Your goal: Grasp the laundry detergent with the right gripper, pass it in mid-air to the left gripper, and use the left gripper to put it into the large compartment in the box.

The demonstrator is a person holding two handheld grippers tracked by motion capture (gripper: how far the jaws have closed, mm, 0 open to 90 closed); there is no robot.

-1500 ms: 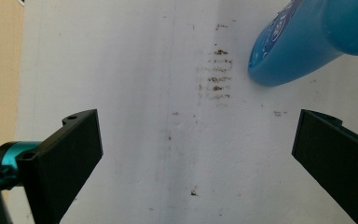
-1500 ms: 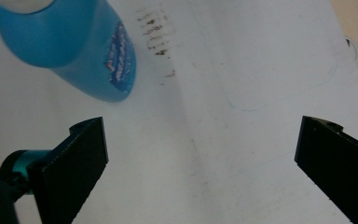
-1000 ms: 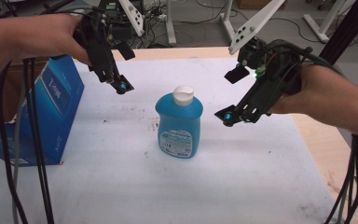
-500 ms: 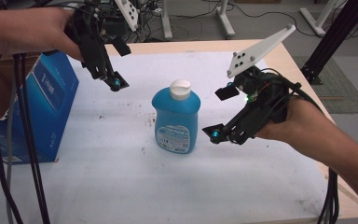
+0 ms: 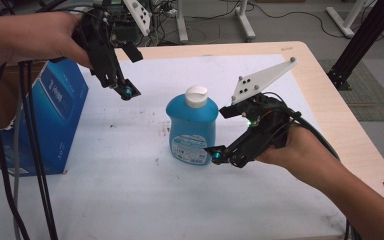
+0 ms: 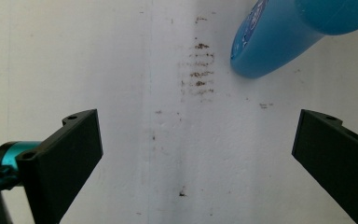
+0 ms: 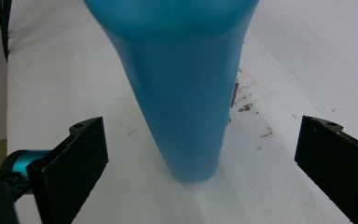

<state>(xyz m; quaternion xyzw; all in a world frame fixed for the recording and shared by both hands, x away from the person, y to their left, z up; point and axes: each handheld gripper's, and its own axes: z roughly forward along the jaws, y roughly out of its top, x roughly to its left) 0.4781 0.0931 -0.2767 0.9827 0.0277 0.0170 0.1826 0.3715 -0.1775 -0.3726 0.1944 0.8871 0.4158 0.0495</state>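
Note:
A blue bottle (image 5: 192, 127) with a white cap and a printed label stands upright in the middle of the white table cover (image 5: 130, 200). My right gripper (image 5: 220, 156) is open just to the right of the bottle's base, low over the table. In the right gripper view the bottle (image 7: 182, 93) stands straight ahead of the gap between the wide-apart jaws. My left gripper (image 5: 125, 91) hangs open above the table, left of and behind the bottle. Its own view looks down on the stained cover with the bottle's base (image 6: 279, 37) at the top right.
A blue cardboard box (image 5: 35, 120) stands at the left edge of the table. Black cables (image 5: 30, 165) hang down in front of it. The wooden table edge (image 5: 330, 90) runs along the right side. Brown specks (image 6: 198, 70) mark the cover near the bottle.
My right gripper has dropped and moved left, closing in on the bottle's base. The left gripper has stayed in about the same spot above the table.

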